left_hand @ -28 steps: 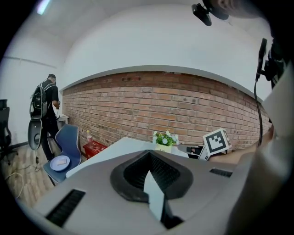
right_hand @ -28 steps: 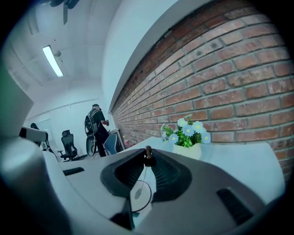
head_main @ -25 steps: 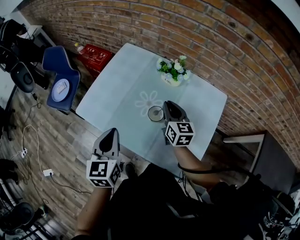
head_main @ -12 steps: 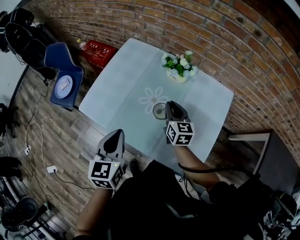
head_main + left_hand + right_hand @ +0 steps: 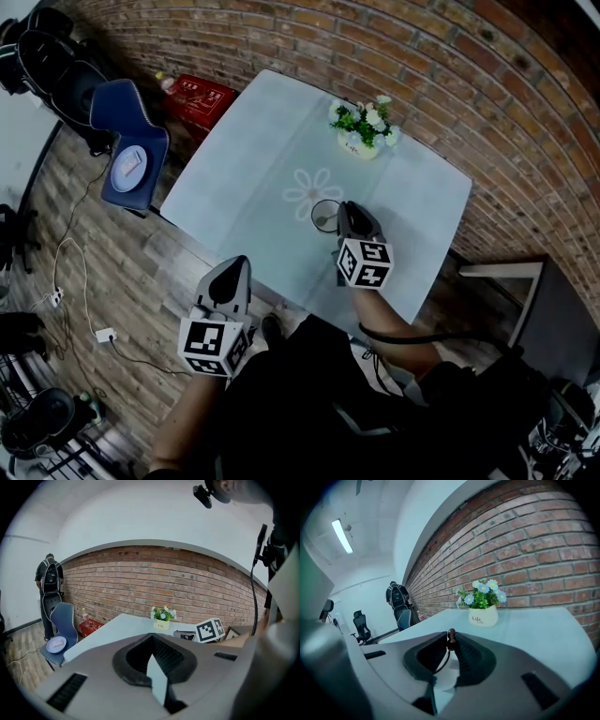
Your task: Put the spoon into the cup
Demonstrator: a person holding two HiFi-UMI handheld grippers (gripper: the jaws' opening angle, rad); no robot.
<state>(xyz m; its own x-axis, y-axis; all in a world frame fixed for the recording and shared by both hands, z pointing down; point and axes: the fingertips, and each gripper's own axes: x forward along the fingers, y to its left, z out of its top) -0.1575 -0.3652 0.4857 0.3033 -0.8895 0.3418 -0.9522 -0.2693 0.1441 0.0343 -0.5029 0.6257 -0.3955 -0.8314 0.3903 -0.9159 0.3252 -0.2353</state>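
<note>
R gripper [image 5: 451, 644] pinches the spoon [image 5: 450, 635] by its dark, knobbed handle; jaws narrow, handle upright btw the pads. Its tip sits just over the glass cup [image 5: 324, 214], mid-table [image 5: 244, 178], near the flower pot [image 5: 364, 131]. Spoon's lower end is prob. inside the cup, but it's too small to be sure. L gripper [image 5: 231, 269] hangs off the table's near edge, jaws together, nothing in them.

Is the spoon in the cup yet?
Nearly. Picked up: the right gripper pinches the spoon by its handle. In hand: it holds the spoon right at the cup, apparently dipping in. Left: let go. The left gripper hangs shut and empty.
</note>
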